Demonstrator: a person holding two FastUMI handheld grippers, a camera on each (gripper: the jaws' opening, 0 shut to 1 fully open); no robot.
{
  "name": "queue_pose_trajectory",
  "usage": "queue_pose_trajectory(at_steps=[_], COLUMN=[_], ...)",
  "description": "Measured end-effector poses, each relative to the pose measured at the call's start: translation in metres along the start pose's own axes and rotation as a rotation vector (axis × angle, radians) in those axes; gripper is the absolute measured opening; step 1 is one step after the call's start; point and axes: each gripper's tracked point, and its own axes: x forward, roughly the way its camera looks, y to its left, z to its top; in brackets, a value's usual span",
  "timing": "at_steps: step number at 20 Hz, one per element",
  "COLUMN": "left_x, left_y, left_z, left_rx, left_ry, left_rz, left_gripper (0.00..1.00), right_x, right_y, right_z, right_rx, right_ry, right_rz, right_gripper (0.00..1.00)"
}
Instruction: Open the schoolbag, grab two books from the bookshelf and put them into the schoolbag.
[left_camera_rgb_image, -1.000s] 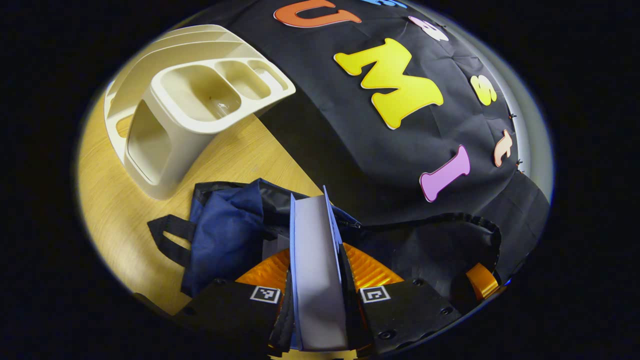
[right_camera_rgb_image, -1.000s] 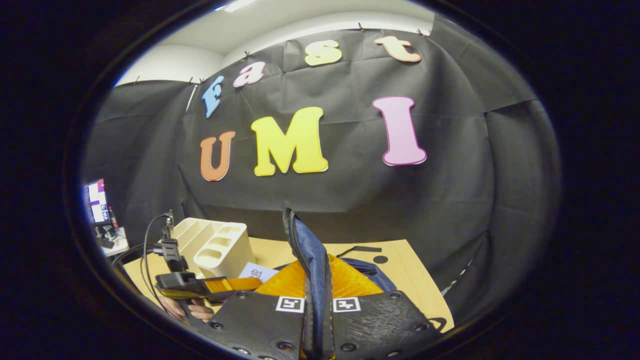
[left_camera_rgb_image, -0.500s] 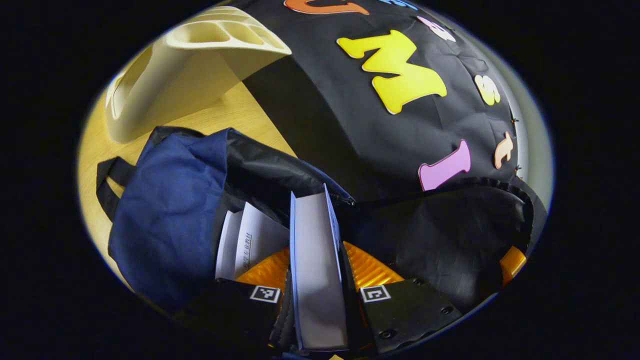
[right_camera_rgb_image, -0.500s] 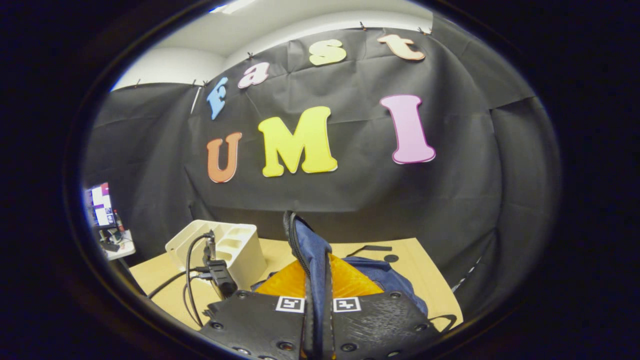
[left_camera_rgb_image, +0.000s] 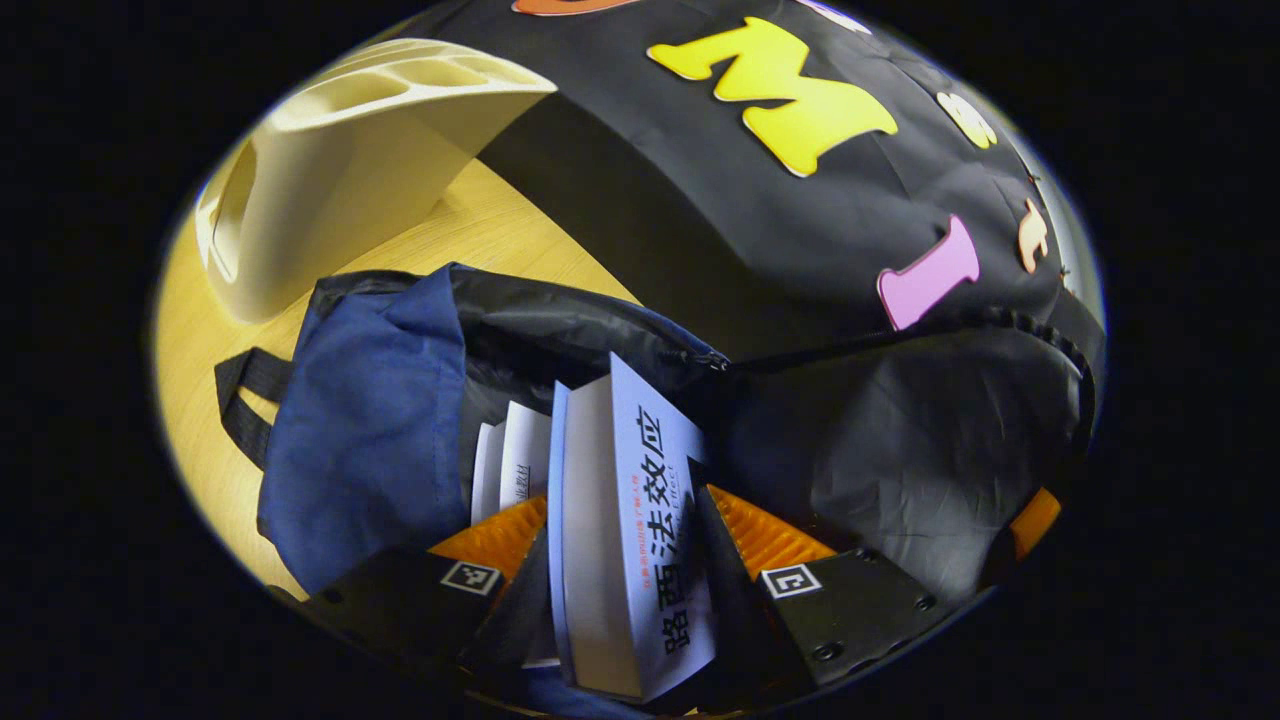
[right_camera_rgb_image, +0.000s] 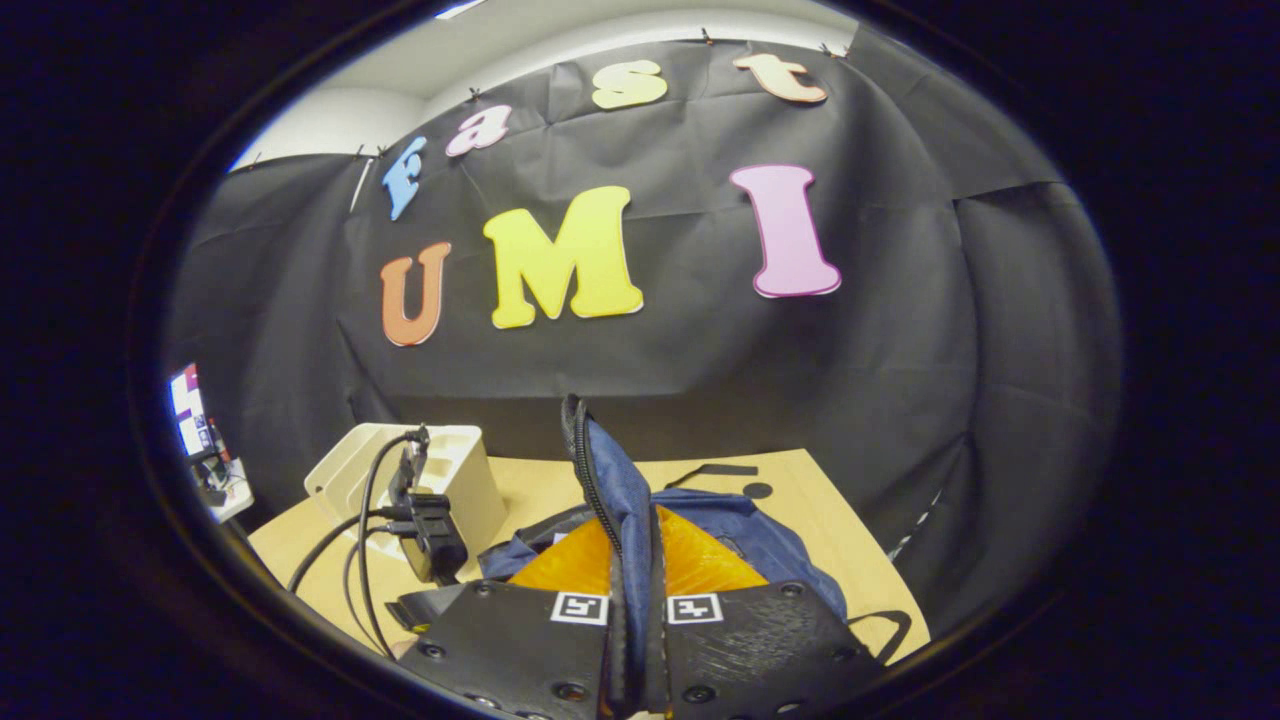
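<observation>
At lower centre of the left gripper view, the left claw (left_camera_rgb_image: 625, 590), spread, lets the pale blue-covered book (left_camera_rgb_image: 625, 540) into the navy fabric schoolbag (left_camera_rgb_image: 370, 430); the right claw (right_camera_rgb_image: 632, 640) pinches its zippered rim. Keep the mouth stretched.

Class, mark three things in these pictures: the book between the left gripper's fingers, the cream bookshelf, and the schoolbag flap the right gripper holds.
book (left_camera_rgb_image: 640, 520), left gripper view, on its printed cover.
bookshelf (left_camera_rgb_image: 330, 190), left gripper view, on its side wall.
schoolbag flap (right_camera_rgb_image: 618, 490), right gripper view, on the blue fabric beside the zip.
</observation>
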Motion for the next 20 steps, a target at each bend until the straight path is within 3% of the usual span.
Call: queue_pose_trajectory(at_steps=[7, 8, 10, 17, 20], left_x=[-0.037, -0.045, -0.07, -0.169, -0.214], left_y=[0.017, 0.018, 0.019, 0.058, 0.06], left_z=[0.0, 0.005, 0.017, 0.061, 0.071], left_rx=[0.155, 0.17, 0.197, 0.341, 0.418], left_ry=[0.059, 0.043, -0.008, -0.198, -0.274], left_rz=[0.099, 0.096, 0.093, 0.183, 0.172], left_gripper=[0.84, 0.84, 0.84, 0.84, 0.84], right_x=[-0.007, -0.01, -0.017, -0.063, -0.073], right_y=[-0.002, 0.0, 0.001, 0.021, 0.022], right_z=[-0.019, -0.023, -0.022, -0.029, -0.043], right_rx=[0.019, 0.011, -0.002, -0.002, 0.019], right_ry=[0.046, 0.056, 0.043, 0.003, 0.004], right_rz=[-0.041, -0.057, -0.078, -0.128, -0.163], right_gripper=[0.08, 0.08, 0.23, 0.25, 0.37])
